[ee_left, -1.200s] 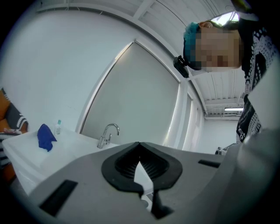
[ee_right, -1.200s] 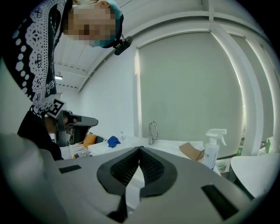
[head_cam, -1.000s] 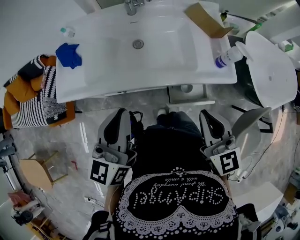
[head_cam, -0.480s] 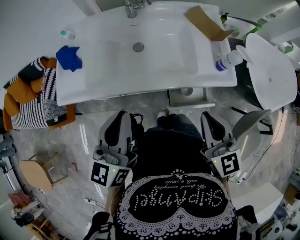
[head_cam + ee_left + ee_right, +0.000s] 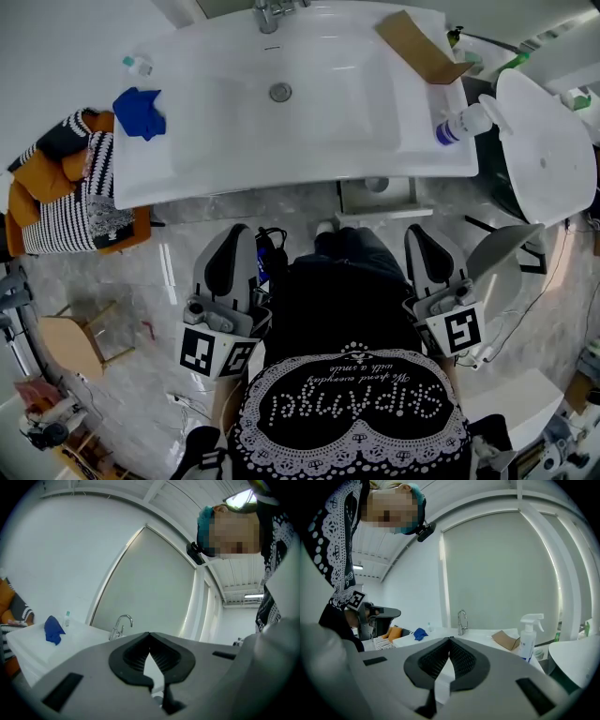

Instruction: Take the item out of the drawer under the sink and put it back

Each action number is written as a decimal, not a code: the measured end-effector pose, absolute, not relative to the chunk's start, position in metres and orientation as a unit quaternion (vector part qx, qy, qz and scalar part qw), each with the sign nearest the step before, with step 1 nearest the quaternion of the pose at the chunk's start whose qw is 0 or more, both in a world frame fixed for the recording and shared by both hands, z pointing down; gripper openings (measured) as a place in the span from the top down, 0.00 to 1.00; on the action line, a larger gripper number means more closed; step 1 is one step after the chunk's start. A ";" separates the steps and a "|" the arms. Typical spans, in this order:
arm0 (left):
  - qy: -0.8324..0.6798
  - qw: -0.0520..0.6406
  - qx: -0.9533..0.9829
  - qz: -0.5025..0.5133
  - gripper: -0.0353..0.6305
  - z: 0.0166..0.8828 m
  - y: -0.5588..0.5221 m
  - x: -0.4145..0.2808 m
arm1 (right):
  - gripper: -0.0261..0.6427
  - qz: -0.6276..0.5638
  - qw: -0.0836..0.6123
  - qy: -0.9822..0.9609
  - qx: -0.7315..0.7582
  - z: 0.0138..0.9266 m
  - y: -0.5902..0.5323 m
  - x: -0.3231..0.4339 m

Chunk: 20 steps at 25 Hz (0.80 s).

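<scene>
The person wears a black top (image 5: 352, 403) with white dotted lettering and lace-pattern trim. The left claw (image 5: 234, 230) and right claw (image 5: 422, 232) have grey shells and black-and-white marker cubes (image 5: 214, 352).

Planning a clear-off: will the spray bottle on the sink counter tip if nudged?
Likely tippy: the spray bottle stands tall and narrow, trigger head on top. It sits near the end of the counter, so a push might drop it.

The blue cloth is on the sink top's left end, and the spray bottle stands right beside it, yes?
No. The cloth is on the sink top's left end, but the spray bottle stands at the right end, by the cardboard; the head view shows it.
</scene>
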<state>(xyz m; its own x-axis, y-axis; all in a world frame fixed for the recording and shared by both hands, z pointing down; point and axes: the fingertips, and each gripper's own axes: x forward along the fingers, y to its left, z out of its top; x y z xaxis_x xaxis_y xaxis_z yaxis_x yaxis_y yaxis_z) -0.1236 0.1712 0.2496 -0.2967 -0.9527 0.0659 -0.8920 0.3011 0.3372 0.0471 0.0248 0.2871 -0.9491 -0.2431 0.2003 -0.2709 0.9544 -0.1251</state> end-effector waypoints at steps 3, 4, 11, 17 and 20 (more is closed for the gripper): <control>-0.796 0.127 0.579 -0.121 0.94 0.249 0.170 -0.123 | 0.93 0.072 0.092 -0.985 0.129 0.286 0.026 0.046; -0.796 0.127 0.579 -0.121 0.94 0.248 0.170 -0.123 | 0.93 0.072 0.092 -0.985 0.128 0.286 0.026 0.046; -0.794 0.126 0.581 -0.123 0.94 0.247 0.167 -0.122 | 0.93 0.072 0.094 -0.984 0.130 0.286 0.025 0.046; -0.794 0.126 0.582 -0.122 0.94 0.246 0.167 -0.121 | 0.93 0.074 0.094 -0.984 0.132 0.286 0.025 0.047; -0.794 0.126 0.582 -0.120 0.94 0.247 0.168 -0.120 | 0.93 0.073 0.094 -0.984 0.132 0.287 0.025 0.049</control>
